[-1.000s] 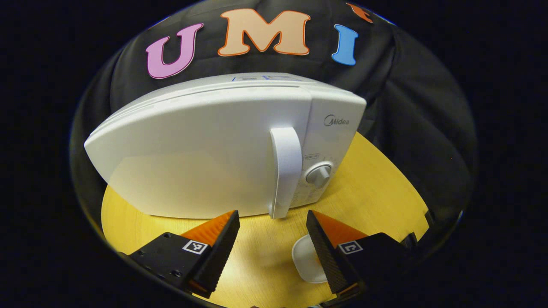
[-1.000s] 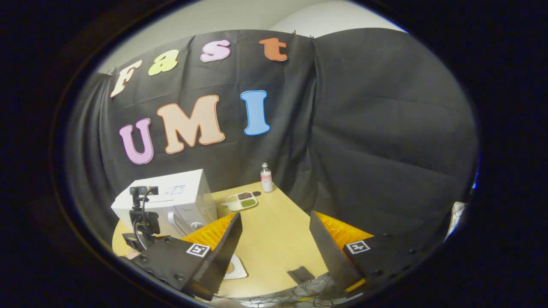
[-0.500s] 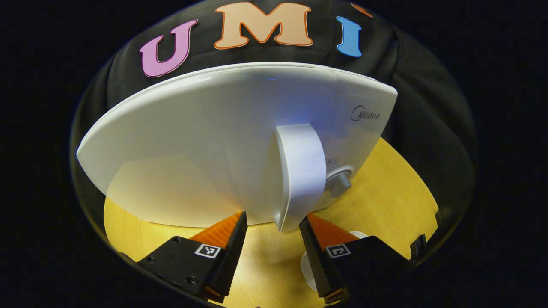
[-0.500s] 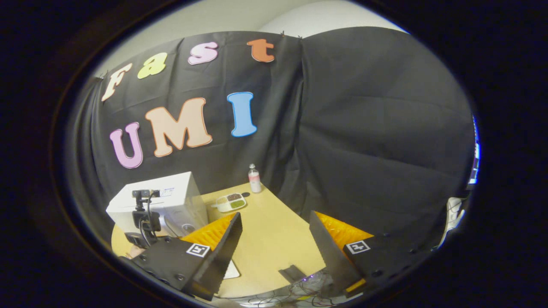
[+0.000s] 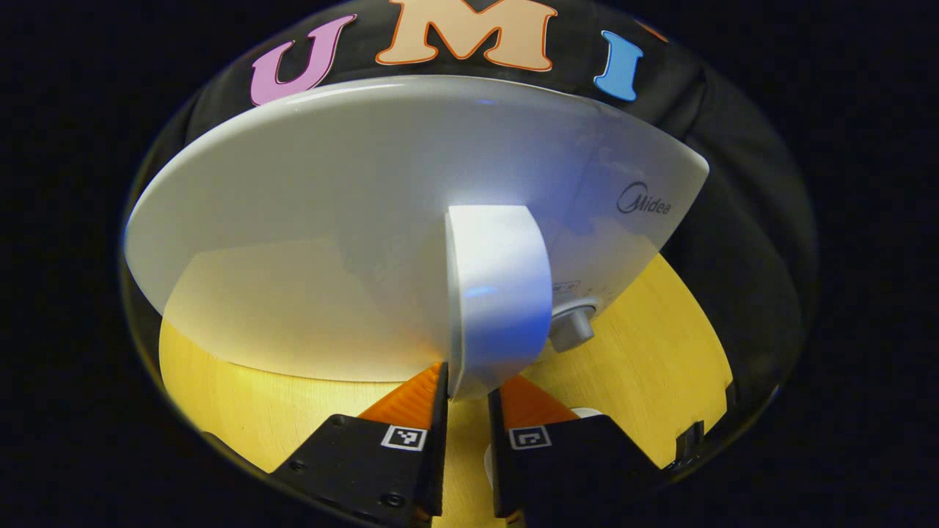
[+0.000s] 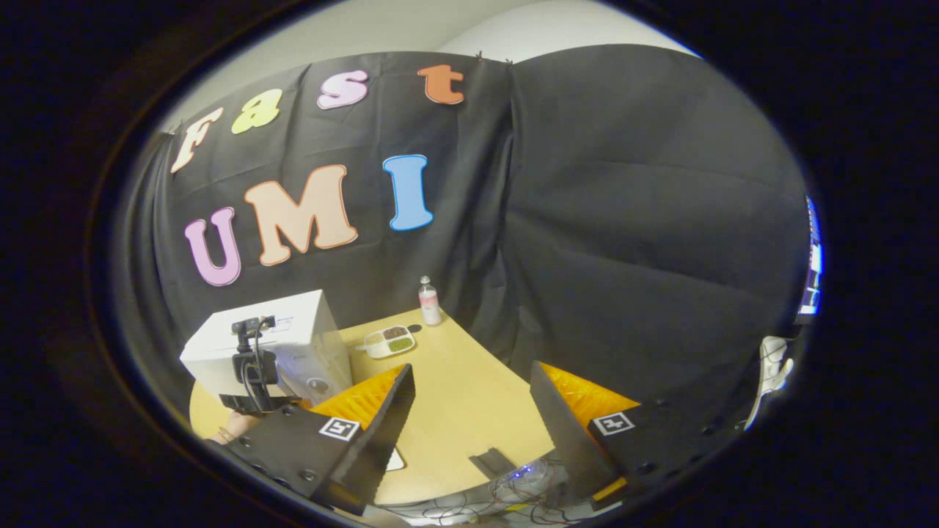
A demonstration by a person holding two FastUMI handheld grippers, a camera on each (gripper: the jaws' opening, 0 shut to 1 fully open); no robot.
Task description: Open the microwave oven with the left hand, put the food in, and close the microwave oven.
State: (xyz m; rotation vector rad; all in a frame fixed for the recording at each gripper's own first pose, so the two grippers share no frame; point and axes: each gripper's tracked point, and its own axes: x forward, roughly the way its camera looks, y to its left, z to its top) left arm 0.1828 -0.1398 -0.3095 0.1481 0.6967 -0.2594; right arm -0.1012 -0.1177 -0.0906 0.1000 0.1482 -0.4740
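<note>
The left claw [image 5: 467, 411] sits at six o'clock in the left gripper view, and its two orange fingers [image 5: 411, 392] are pulled in close on each side of the bottom tip of the white handle [image 5: 499, 293]. They look pinched on it, but the real touch is hidden, so I cannot tell for sure. The handle stands at the middle of the microwave [image 5: 352, 242] door, which looks closed. A grey knob [image 5: 571, 330] is at four o'clock, just beside the handle. Below the fingers a bit of a white dish [image 5: 587, 412] peeks out on the yellow table [image 5: 645, 352]. The grip is only on the very tip, so I think the fingers could slip off when pulled. A hard pull could also slide the whole microwave on the table. The right claw [image 6: 469, 411] is wide apart and holds nothing, up above the table. In the right gripper view the microwave is at eight o'clock, and a tray of food [image 6: 389, 342] and a bottle [image 6: 428, 301] stand near the middle.
</note>
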